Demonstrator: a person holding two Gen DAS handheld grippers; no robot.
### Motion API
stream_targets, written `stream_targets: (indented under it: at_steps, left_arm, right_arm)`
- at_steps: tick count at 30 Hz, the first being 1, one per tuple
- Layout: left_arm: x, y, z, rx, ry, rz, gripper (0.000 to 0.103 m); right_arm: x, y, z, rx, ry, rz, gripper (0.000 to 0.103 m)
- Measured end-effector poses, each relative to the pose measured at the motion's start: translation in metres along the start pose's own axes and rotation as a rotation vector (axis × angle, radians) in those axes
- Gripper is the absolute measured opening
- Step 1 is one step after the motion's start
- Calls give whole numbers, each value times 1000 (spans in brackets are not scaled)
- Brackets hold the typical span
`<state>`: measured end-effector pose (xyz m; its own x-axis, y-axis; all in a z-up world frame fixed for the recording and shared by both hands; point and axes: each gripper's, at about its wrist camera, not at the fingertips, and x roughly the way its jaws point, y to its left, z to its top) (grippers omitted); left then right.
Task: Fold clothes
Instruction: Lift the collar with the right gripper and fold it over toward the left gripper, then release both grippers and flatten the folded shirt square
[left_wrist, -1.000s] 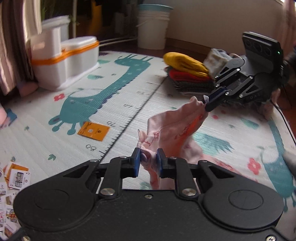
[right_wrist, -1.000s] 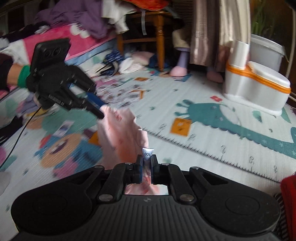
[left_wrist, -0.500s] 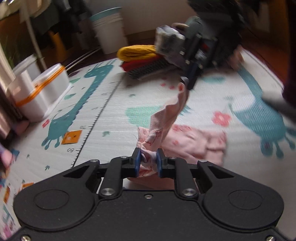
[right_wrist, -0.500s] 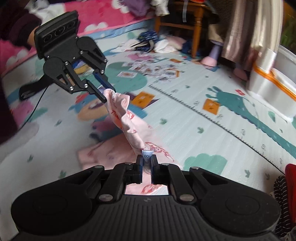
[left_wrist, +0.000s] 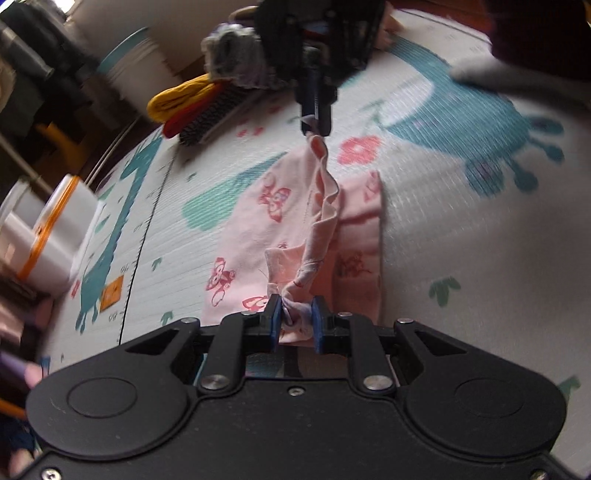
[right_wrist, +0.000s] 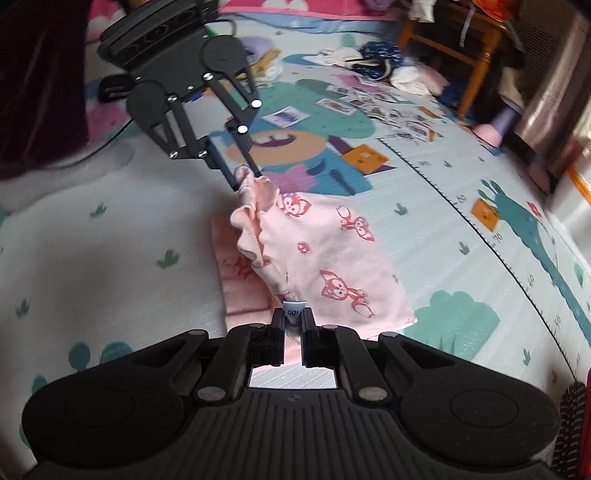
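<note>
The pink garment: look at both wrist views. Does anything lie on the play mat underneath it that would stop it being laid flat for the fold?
Nothing visible does. The pink garment is pinched at two points by the left gripper and the right gripper, and its lower part already lies on the play mat. The folded stack and orange cards lie well apart.

Right gripper (left_wrist: 316, 127) body smeared by motion blur. Folded stack (left_wrist: 195, 107) behind it partly hidden, soft-edged. White tub (left_wrist: 44, 236) cut by left edge. Scattered cards (right_wrist: 373, 105) too small to read.
</note>
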<state>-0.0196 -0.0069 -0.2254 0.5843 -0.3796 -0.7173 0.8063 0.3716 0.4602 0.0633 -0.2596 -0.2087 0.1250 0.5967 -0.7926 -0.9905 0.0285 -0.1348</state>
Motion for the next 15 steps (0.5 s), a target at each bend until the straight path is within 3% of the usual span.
stream_targets:
  at_steps: [3, 7, 9, 12, 15]
  left_arm:
    - [5, -3, -2, 11, 12, -18, 15]
    - [4, -7, -3, 65, 61, -220, 17]
    - [2, -1, -3, 43, 76, -266, 17]
    - [4, 27, 2, -122, 66, -232, 17]
    - [14, 52, 8, -306, 45, -150, 17]
  right_arm:
    - [8, 8, -3, -47, 27, 17, 15]
    - [15, 30, -16, -238, 107, 128, 17]
    - [13, 26, -15, -182, 98, 125, 17]
    - [13, 15, -10, -101, 73, 97, 18]
    - [20, 3, -4, -33, 50, 57, 18]
